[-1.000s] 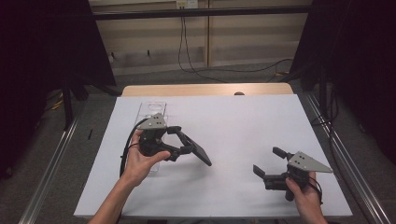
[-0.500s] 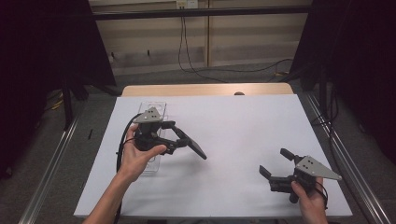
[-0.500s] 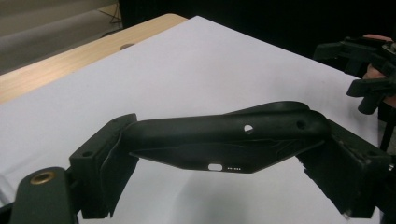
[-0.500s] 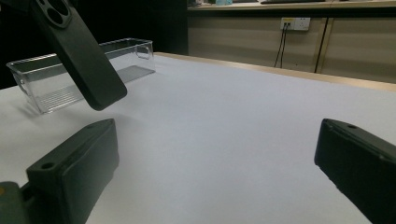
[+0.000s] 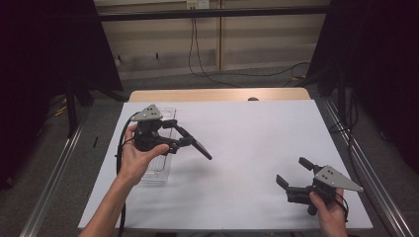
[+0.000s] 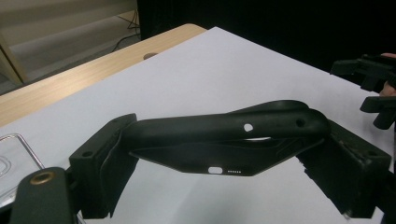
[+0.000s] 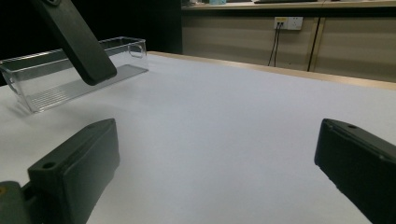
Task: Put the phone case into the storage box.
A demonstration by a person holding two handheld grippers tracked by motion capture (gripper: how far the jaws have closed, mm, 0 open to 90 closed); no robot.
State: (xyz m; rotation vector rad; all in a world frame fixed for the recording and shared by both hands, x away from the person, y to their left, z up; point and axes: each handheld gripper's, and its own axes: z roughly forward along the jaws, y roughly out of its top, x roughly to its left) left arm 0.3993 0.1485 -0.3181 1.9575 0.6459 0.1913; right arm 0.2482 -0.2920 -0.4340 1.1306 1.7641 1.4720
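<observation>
The left claw [image 5: 190, 143] grips a black phone case [image 6: 224, 140] above the table [image 5: 247, 128], beside a clear tray [image 7: 70, 77]. The right claw [image 5: 296, 173] is open, holding nothing.

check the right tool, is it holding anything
No, the right tool is open with nothing between its jaws, resting low over the bare white table.

— What is covered or cut off near the table's [image 5: 247, 148] left edge?
— The clear tray [image 5: 157, 170] is partly covered by the left hand [image 5: 132, 157]. The black case's [image 7: 74, 39] upper end is cut by the right gripper view's top edge.
</observation>
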